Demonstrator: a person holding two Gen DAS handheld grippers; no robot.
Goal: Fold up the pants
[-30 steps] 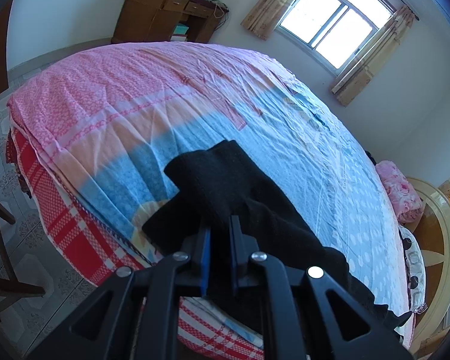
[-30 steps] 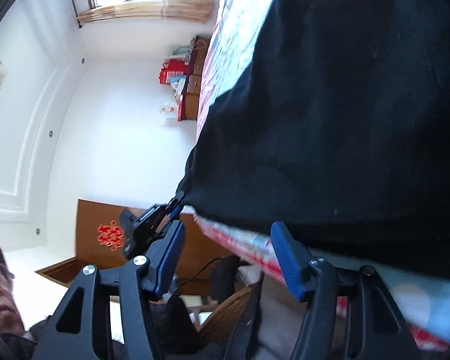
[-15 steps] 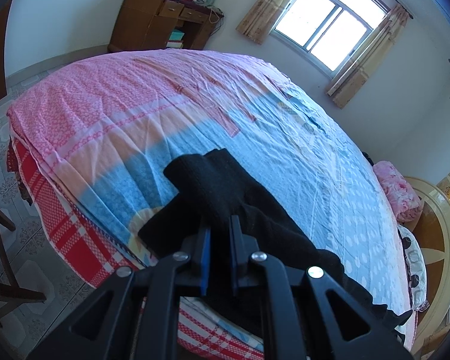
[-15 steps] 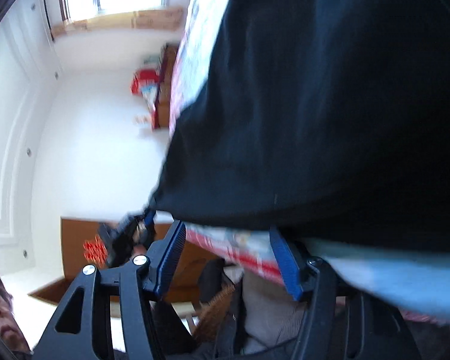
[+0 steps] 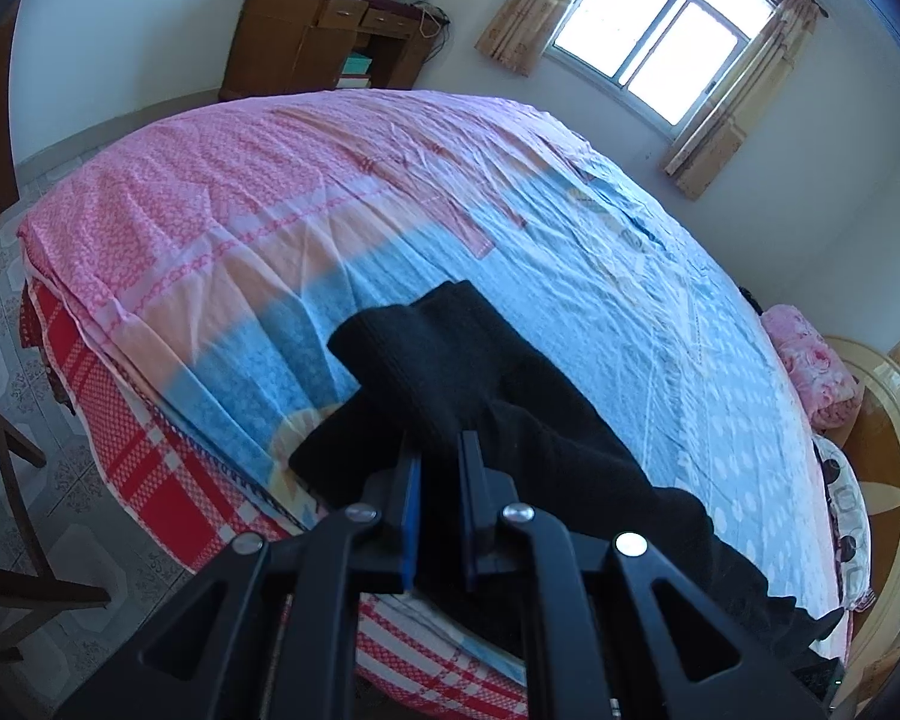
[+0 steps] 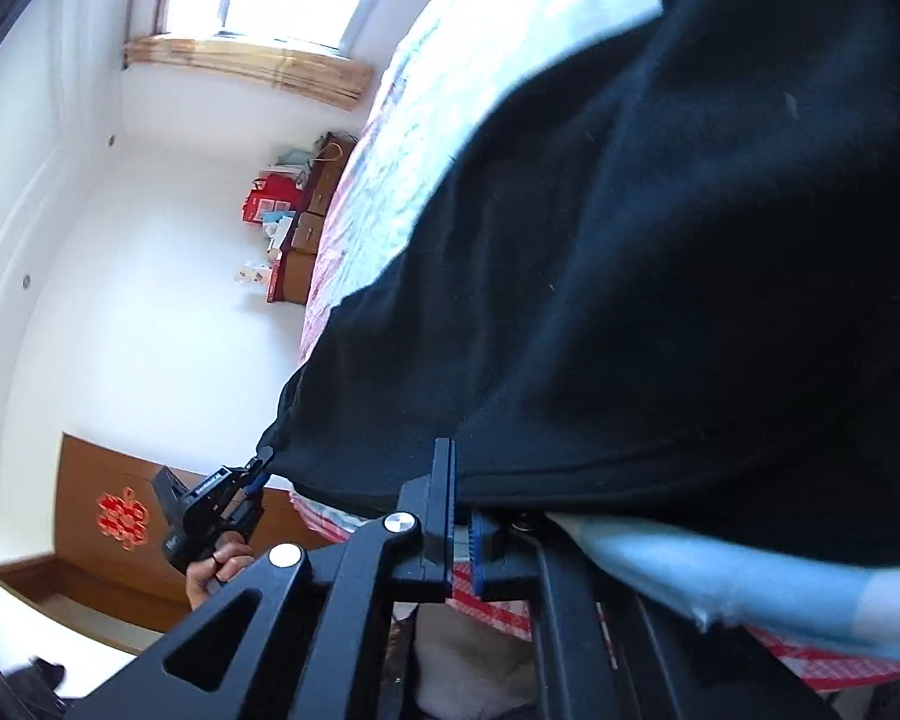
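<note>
The black pants (image 5: 450,378) lie along the near edge of the bed, partly doubled over. My left gripper (image 5: 439,450) is shut on a bunched fold of the pants and holds it just above the bed. In the right wrist view the pants (image 6: 660,300) fill most of the frame. My right gripper (image 6: 461,480) is shut on their lower hem at the bed's edge. The left gripper (image 6: 258,468) also shows there, pinching the far corner of the same hem.
The bed (image 5: 270,210) has a pink and blue sheet with a red checked side. A wooden desk (image 5: 324,36) stands against the far wall near a window (image 5: 660,36). A pink pillow (image 5: 810,360) lies by the headboard. Dark chair legs (image 5: 6,480) stand on the tiled floor at left.
My right gripper has closed from wide open onto the pants' hem. My left gripper stays shut on the pants and has shifted slightly.
</note>
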